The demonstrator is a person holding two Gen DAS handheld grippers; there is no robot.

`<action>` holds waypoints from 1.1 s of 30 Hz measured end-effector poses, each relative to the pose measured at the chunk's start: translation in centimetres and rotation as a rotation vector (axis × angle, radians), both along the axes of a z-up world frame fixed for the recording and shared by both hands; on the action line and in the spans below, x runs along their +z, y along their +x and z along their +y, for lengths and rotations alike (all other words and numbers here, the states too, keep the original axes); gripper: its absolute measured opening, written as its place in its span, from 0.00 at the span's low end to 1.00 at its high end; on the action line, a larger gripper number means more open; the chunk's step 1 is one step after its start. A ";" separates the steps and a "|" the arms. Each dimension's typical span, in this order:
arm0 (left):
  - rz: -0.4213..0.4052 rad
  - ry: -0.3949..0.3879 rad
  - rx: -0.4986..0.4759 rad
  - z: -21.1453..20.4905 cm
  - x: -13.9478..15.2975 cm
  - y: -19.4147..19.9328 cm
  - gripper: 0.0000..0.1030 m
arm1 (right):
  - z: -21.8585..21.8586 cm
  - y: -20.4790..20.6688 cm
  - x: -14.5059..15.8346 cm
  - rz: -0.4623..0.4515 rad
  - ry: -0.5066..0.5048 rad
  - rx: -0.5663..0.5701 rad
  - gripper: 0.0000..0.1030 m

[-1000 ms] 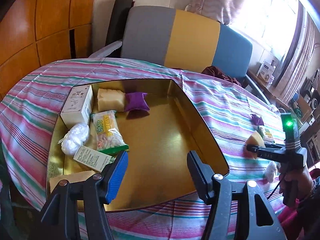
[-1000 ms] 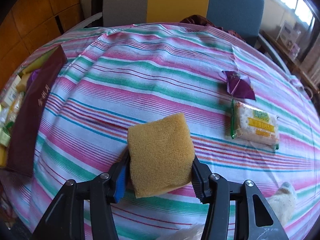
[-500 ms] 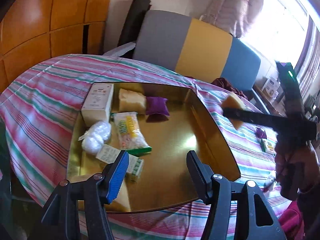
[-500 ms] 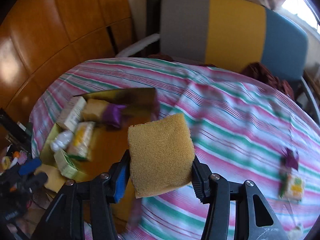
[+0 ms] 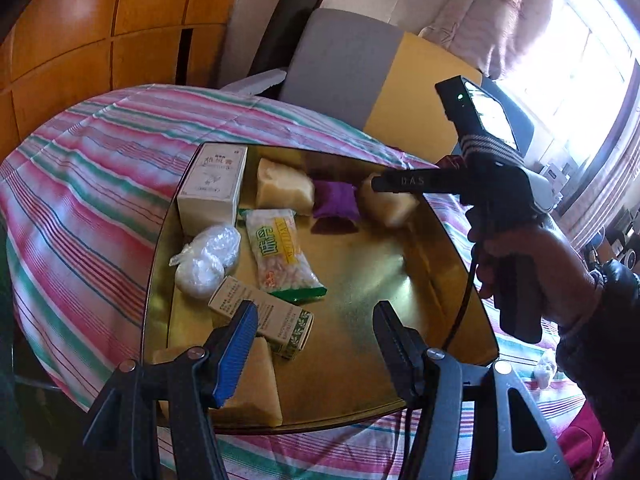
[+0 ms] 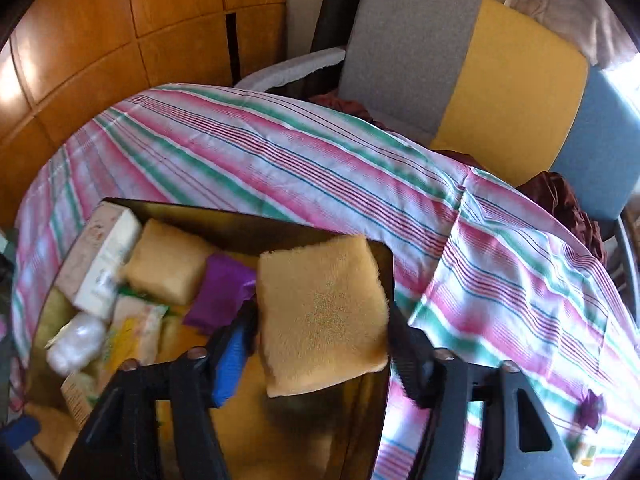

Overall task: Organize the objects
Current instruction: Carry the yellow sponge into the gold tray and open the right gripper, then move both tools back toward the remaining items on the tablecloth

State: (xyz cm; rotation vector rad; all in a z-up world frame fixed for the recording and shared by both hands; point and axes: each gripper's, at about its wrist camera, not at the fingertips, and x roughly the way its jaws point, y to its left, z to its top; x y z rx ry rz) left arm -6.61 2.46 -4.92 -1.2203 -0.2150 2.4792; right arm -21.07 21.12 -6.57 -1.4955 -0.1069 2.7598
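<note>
A gold tray (image 5: 444, 236) lies on the striped tablecloth. It holds a white box (image 5: 214, 188), a sponge (image 5: 282, 190), a purple pouch (image 5: 335, 200), a snack packet (image 5: 280, 256), a white plastic bundle (image 5: 204, 260) and a small tan box (image 5: 264, 316). My right gripper (image 6: 320, 316) hovers over the tray's far right corner. Its jaws are opening, and a yellow sponge (image 6: 320, 320) sits loosely between them beside the purple pouch (image 6: 220, 296). My left gripper (image 5: 312, 332) stands open and empty over the tray's near edge.
Another yellow sponge (image 5: 256, 392) lies at the tray's near rim. A person's hand (image 5: 532, 272) holds the right gripper's handle. A purple wrapper (image 6: 591, 410) lies on the cloth to the right. A grey, yellow and blue chair (image 6: 480, 64) and a wooden wall stand behind.
My right gripper carried the yellow sponge leftward from the open cloth to above the tray, and its jaws have widened. My left gripper drifted slightly and stayed open.
</note>
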 end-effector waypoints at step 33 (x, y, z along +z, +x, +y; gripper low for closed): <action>0.091 -0.080 -0.089 3.9 2.7 3.2 0.59 | 9.5 21.2 2.1 0.115 -0.185 -0.157 0.85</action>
